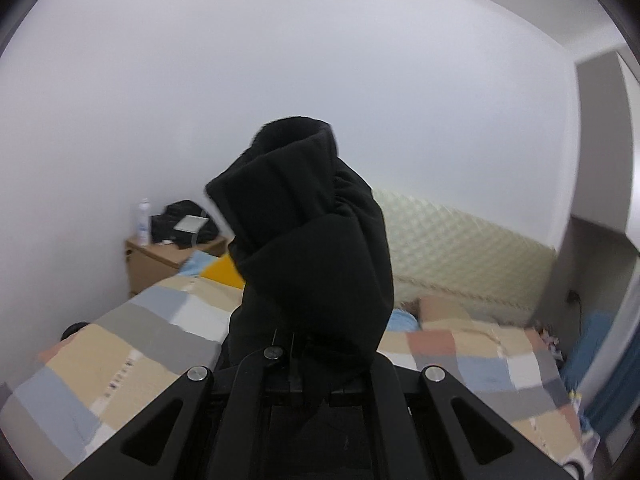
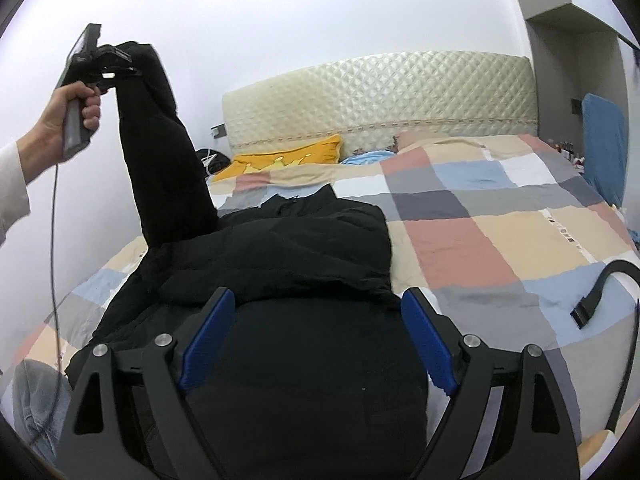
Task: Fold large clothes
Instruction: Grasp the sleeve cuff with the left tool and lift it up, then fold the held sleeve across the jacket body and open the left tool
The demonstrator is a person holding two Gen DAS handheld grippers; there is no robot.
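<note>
A large black padded jacket [image 2: 288, 248] lies on the bed, its body spread flat. One sleeve [image 2: 160, 152] is lifted high at the left. My left gripper [image 2: 116, 60], held by a person's hand [image 2: 68, 108], is shut on the sleeve's end. In the left wrist view the sleeve [image 1: 312, 240] bunches up in front of the left gripper [image 1: 292, 344] and hides its fingertips. My right gripper [image 2: 316, 320] hovers over the jacket's near part. Its blue pads [image 2: 208, 336] stand wide apart with black fabric beneath them and press on nothing.
The bed has a patchwork quilt [image 2: 480, 240], a quilted cream headboard [image 2: 380, 96] and a yellow pillow [image 2: 280, 156]. A black strap [image 2: 600, 292] lies on the quilt at the right. A wooden nightstand [image 1: 160, 256] carries a bottle [image 1: 143, 222] and a black bag [image 1: 184, 220].
</note>
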